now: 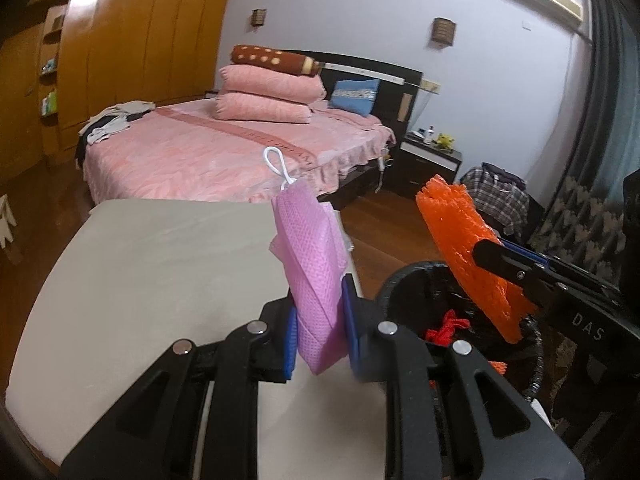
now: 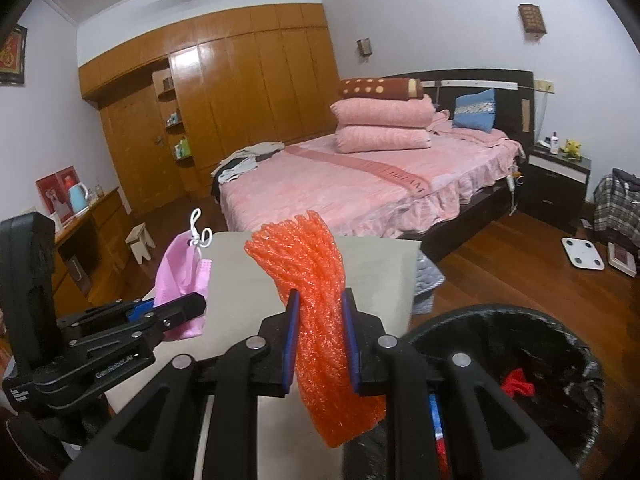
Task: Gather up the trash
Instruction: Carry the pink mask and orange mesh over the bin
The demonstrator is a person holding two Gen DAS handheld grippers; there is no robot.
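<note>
My left gripper (image 1: pixel 319 326) is shut on a crumpled pink face mask (image 1: pixel 310 264) with a white ear loop, held upright above the right edge of a beige table (image 1: pixel 140 272). My right gripper (image 2: pixel 318 342) is shut on a bunched orange foam net (image 2: pixel 316 304), above the table's near right corner. A black bin (image 2: pixel 568 380) lined with a black bag stands low at the right of the table, with red scraps inside. In the left wrist view the orange net (image 1: pixel 464 248) hangs over the bin's rim (image 1: pixel 400 280). The pink mask (image 2: pixel 180 280) shows at the left in the right wrist view.
A bed with a pink cover (image 2: pixel 360 188) and stacked pillows stands beyond the table. A wooden wardrobe (image 2: pixel 240 92) fills the far wall. A dark nightstand (image 2: pixel 556 176), a plaid bag (image 2: pixel 616 204) and a white scale (image 2: pixel 582 254) sit on the wooden floor at right. A desk (image 2: pixel 88 224) is at left.
</note>
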